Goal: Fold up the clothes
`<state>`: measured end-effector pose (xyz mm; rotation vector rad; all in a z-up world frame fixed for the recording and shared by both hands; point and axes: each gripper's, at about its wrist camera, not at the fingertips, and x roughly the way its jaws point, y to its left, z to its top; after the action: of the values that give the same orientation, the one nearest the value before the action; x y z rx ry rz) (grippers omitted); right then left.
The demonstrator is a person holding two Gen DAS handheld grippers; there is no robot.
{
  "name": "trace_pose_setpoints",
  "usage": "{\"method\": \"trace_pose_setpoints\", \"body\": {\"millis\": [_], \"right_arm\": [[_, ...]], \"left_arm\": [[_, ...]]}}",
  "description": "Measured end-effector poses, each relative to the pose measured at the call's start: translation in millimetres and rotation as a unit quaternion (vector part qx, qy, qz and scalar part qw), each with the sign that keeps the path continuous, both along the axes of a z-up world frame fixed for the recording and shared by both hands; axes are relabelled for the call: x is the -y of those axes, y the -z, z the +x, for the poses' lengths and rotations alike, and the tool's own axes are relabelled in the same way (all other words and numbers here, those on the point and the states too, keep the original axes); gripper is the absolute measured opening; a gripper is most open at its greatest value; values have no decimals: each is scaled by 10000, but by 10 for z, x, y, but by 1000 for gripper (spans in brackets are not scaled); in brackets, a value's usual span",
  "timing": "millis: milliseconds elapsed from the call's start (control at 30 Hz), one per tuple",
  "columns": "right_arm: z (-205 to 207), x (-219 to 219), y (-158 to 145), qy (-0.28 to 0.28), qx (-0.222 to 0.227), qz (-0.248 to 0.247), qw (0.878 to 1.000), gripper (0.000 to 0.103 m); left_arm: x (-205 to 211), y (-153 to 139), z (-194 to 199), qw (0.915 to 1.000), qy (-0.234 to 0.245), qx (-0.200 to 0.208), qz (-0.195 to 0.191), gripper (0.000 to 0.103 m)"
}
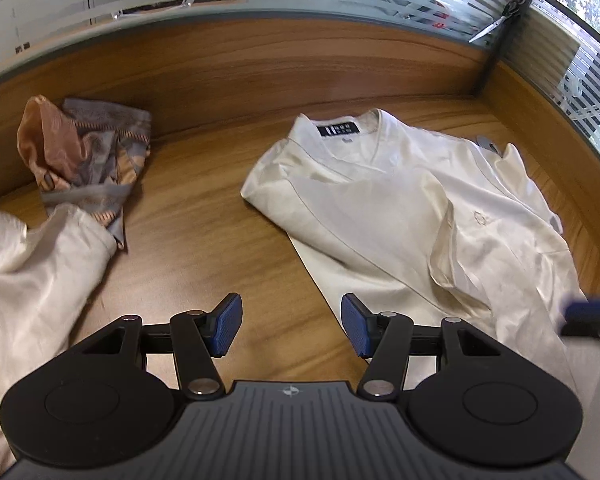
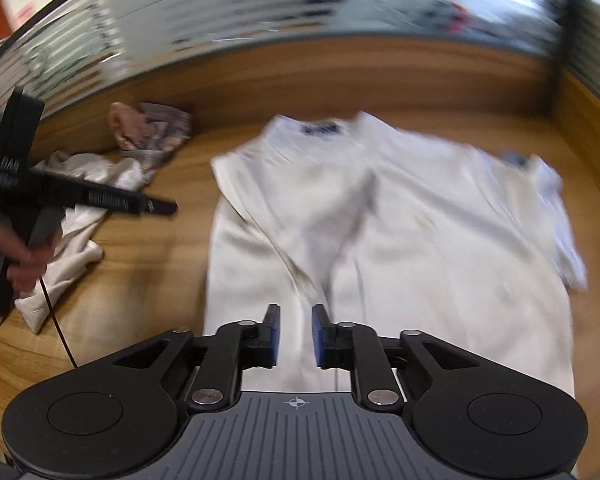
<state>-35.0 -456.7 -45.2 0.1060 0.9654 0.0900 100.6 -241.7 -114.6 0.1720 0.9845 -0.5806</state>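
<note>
A white shirt (image 1: 400, 208) lies spread on the wooden table (image 1: 204, 216), collar and black label toward the back, one side folded over its middle. My left gripper (image 1: 292, 314) hangs open over bare wood just left of the shirt's lower edge, with nothing between its blue pads. In the blurred right wrist view, my right gripper (image 2: 296, 322) hovers over the lower middle of the shirt (image 2: 420, 240). Its jaws stand a narrow gap apart and grip no cloth. A hand (image 2: 16, 256) holds the left gripper (image 2: 168, 207) at that view's left edge.
A crumpled cream garment (image 1: 32, 272) lies at the left, with an orange and grey patterned cloth (image 1: 84, 160) behind it. A wooden partition (image 1: 260, 64) topped with striped glass closes the back and right. Scissors (image 1: 496, 24) hang at the far corner.
</note>
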Motion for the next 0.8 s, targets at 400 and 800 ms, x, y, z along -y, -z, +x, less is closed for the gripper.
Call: {"method": "trace_pose_setpoints", "body": {"millis": [400,800], "right_arm": [[1342,-253,140,-2425,102,-372,9694,20],[2265,-506,453,-3928,-9,-378,9188,21]], "left_arm": [[25,48,-275,9967,-795,-12,177,46],[209,67,-47,9964,-822,-170,-98,40]]}}
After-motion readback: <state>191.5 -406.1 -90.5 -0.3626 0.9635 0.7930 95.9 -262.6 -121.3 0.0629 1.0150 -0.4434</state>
